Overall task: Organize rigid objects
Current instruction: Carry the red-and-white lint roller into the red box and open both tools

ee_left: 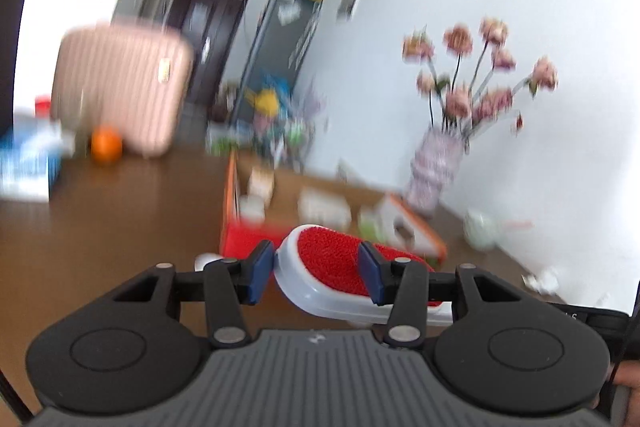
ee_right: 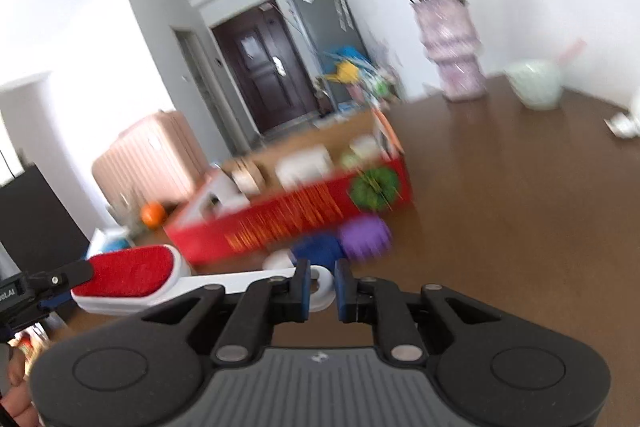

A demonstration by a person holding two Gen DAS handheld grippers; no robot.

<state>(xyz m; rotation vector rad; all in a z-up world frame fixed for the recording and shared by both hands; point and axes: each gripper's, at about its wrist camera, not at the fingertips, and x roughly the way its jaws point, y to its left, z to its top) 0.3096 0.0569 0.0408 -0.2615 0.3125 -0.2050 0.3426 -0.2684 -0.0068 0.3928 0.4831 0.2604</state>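
Observation:
A lint brush (ee_left: 324,255) with a red pad and a white body is held off the brown table (ee_left: 120,227) by both grippers. My left gripper (ee_left: 316,277) is shut on the brush's wide head, one blue pad on each side. In the right wrist view the brush (ee_right: 128,275) runs from left to centre. My right gripper (ee_right: 323,289) is shut on the looped end of its white handle. The left gripper's fingers (ee_right: 68,274) show at the left edge, clamped on the head. Both views are blurred.
Just beyond the brush an open red box (ee_right: 300,219) holds several pale items. A purple object (ee_right: 364,237) and a blue one (ee_right: 316,249) lie before it. A vase of pink flowers (ee_right: 456,59) and a pale bowl (ee_right: 534,83) stand by the wall. A pink suitcase (ee_left: 120,87) is far left.

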